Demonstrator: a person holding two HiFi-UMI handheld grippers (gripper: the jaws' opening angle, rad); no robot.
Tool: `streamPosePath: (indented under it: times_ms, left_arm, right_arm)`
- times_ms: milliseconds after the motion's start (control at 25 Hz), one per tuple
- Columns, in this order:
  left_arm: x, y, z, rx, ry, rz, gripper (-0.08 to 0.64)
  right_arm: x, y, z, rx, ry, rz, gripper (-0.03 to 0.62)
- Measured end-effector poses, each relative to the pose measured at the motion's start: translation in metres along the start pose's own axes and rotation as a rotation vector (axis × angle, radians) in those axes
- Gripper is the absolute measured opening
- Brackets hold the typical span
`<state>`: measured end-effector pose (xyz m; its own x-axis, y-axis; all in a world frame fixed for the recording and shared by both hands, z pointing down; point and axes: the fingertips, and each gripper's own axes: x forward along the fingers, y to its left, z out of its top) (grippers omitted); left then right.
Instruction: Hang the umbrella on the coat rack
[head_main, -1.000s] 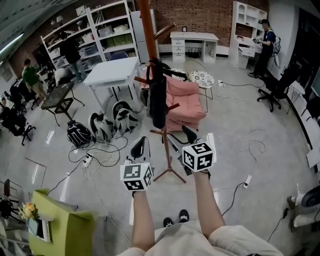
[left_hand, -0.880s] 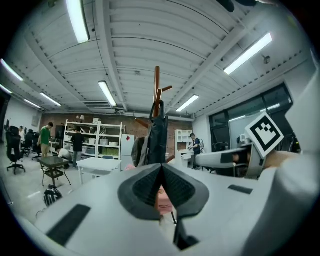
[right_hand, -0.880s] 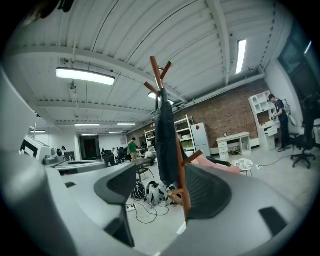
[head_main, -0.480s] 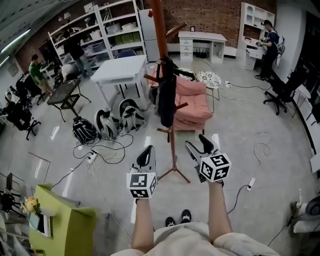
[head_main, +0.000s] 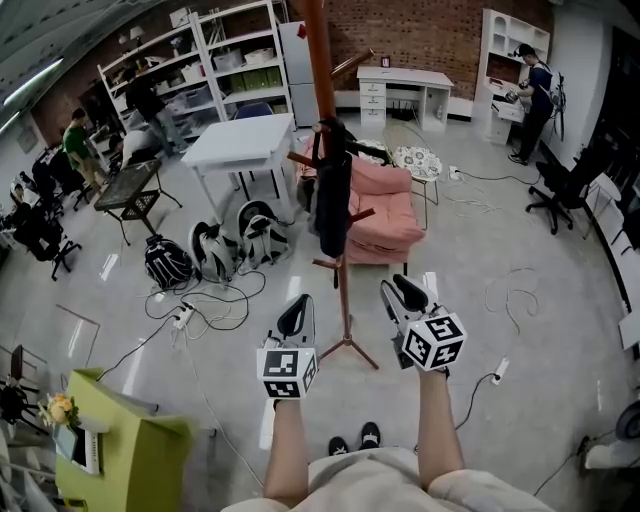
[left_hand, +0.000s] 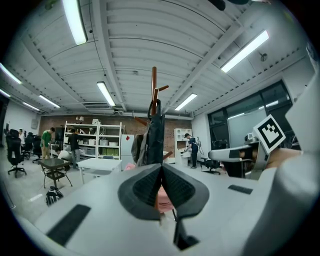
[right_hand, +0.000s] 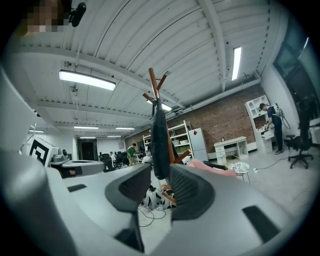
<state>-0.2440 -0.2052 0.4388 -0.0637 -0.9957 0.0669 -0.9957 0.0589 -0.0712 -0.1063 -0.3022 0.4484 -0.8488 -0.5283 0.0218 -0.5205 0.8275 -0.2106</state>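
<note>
The dark folded umbrella (head_main: 332, 195) hangs by its handle from a peg of the brown coat rack (head_main: 320, 60); its canopy points down along the pole. Both grippers are held level in front of the rack, apart from the umbrella. My left gripper (head_main: 295, 315) is shut with nothing in it; the left gripper view shows its pads meeting (left_hand: 161, 165), with the umbrella (left_hand: 155, 140) far beyond. My right gripper (head_main: 405, 293) is closing, a narrow gap still between its jaws (right_hand: 160, 177). Nothing is between them; the umbrella (right_hand: 160, 145) hangs well behind.
The rack's tripod foot (head_main: 348, 345) stands just ahead of the person's shoes. Behind it are a pink armchair (head_main: 378, 205), a white table (head_main: 245, 140) and backpacks (head_main: 215, 250). Cables lie across the floor. A green cabinet (head_main: 130, 450) stands at lower left. People work at the room's edges.
Both grippers have drawn back from the rack toward the person. The right gripper's jaws, wide apart before, have narrowed. The umbrella has stayed hanging on its peg.
</note>
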Motion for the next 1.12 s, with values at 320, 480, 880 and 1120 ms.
streamPosePath:
  times_ms: [320,480,880,1120]
  left_arm:
    - [0.0,0.002,-0.003,-0.003,0.005,0.002,0.008]
    - [0.001,0.0,-0.004,-0.005,0.011,0.0,0.008]
    - [0.0,-0.012,-0.012,-0.007,0.022,-0.014,0.008]
    - [-0.005,-0.013,-0.013,0.002,0.033,-0.016,0.008]
  right_arm:
    - [0.005,0.014,-0.003,-0.01,0.007,0.03,0.057]
    - [0.005,0.018,-0.003,-0.031,0.014,0.037,0.022]
    - [-0.006,0.013,-0.007,-0.036,0.007,0.038,0.003]
    - [-0.009,0.015,-0.013,-0.005,0.021,0.055,0.003]
